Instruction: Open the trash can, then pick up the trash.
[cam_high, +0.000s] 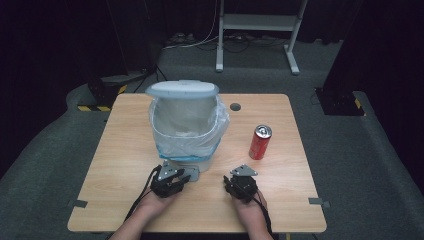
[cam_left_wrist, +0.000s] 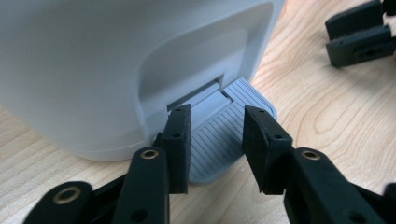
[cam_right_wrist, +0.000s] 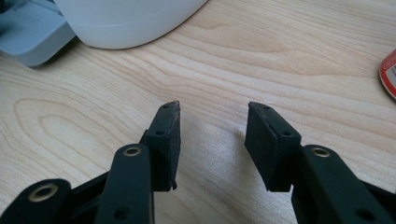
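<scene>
The left claw (cam_left_wrist: 215, 140) sits low over the grey foot pedal (cam_left_wrist: 224, 135) of a white pedal bin (cam_high: 186, 125), its two black jaws released and standing apart above the ribbed pedal, pressing on nothing. In the high view that left claw (cam_high: 176, 179) lies at the near foot of the bin, held by the person's left hand (cam_high: 159, 199). The right claw (cam_right_wrist: 212, 140) is released too, jaws apart with bare wood between them, hovering just above the counter (cam_high: 125, 165); from above, the right claw (cam_high: 235, 182) rests to the right of the pedal, well apart from the bin. The bin stands near the middle of the counter with its lid (cam_high: 182, 89) raised and a clear plastic liner (cam_high: 187, 122) folded over the rim. A red drinks can (cam_high: 260, 142) stands upright to the right of the bin, clear of both claws.
</scene>
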